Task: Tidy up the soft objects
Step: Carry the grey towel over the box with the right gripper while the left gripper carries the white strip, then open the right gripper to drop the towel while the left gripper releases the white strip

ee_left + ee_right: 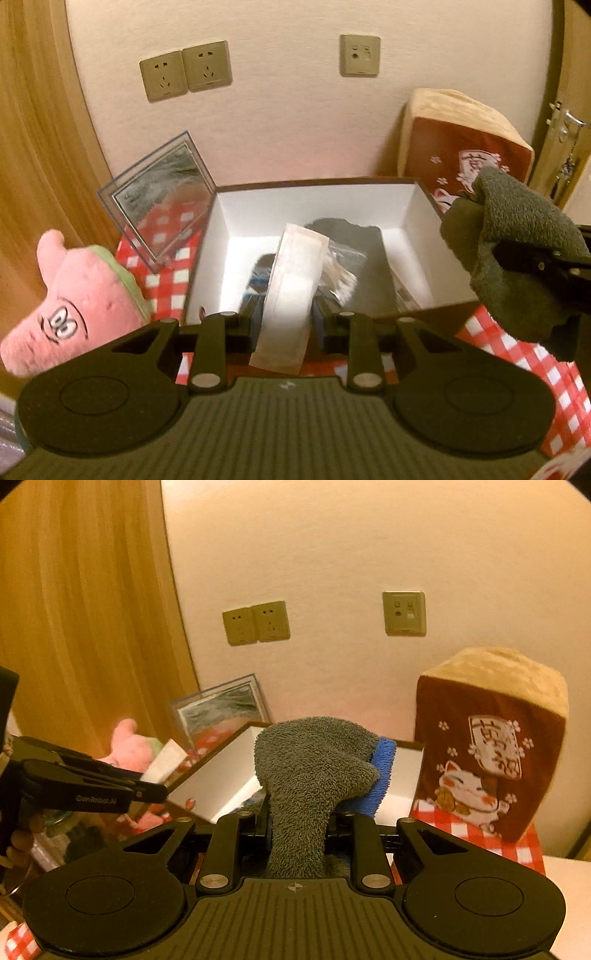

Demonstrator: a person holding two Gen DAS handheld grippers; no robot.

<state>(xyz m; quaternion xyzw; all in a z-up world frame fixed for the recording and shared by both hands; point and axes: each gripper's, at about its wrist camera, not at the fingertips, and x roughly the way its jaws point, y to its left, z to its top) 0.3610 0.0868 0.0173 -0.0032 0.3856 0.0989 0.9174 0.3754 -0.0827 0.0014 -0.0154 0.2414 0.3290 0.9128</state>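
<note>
My left gripper [282, 321] is shut on a flat white packet [291, 291] and holds it above the near edge of an open white-lined box [413, 221]. Dark cloth and a clear bag [340, 273] lie inside the box. My right gripper [298, 823] is shut on a grey terry towel [310, 768] with a blue cloth [380, 775] behind it, held above the box's right side [229, 771]. In the left wrist view the towel [517, 240] hangs at the right. The left gripper with its packet [162, 762] shows at the left of the right wrist view.
A pink plush toy [74, 310] lies left of the box on a red-checked cloth [166, 284]. A clear framed picture [159, 199] leans on the wall. A brown cat-print cushion [491, 746] stands right of the box. Wall sockets [184, 70] are above, and a wooden panel is at the left.
</note>
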